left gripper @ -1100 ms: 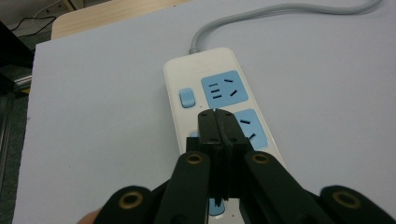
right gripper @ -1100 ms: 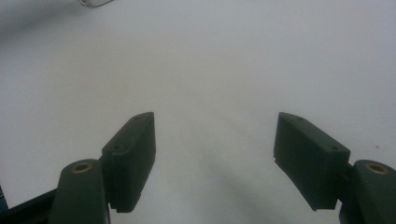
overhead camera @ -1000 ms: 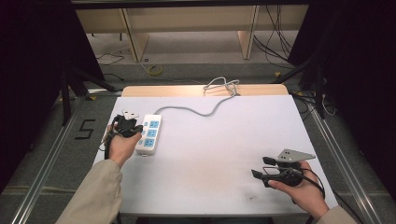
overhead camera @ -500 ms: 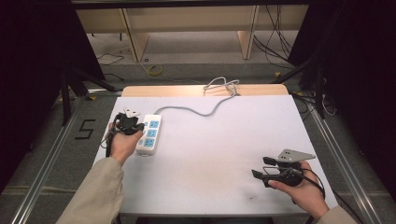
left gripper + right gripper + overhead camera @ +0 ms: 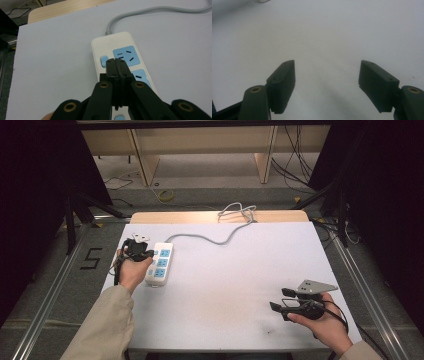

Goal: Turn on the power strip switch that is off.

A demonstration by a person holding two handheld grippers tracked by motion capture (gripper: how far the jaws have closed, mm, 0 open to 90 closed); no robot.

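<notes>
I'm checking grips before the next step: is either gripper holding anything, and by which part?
Nothing is held. The left gripper is shut on itself, its tips over the power strip near the blue switch. The right gripper is open over the bare table.

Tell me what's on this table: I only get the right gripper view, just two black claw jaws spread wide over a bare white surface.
Observer: A white-and-blue power strip lies near the left side of the table in the high view.
Operator: Is anything near it?
Observer: Yes. The left claw is shut, with its tips over the strip beside the blue button. I cannot tell whether they touch it.
Operator: Is the strip plugged in?
Observer: Its grey cord runs to the table's far edge and bunches there. I cannot tell where it ends.
</notes>
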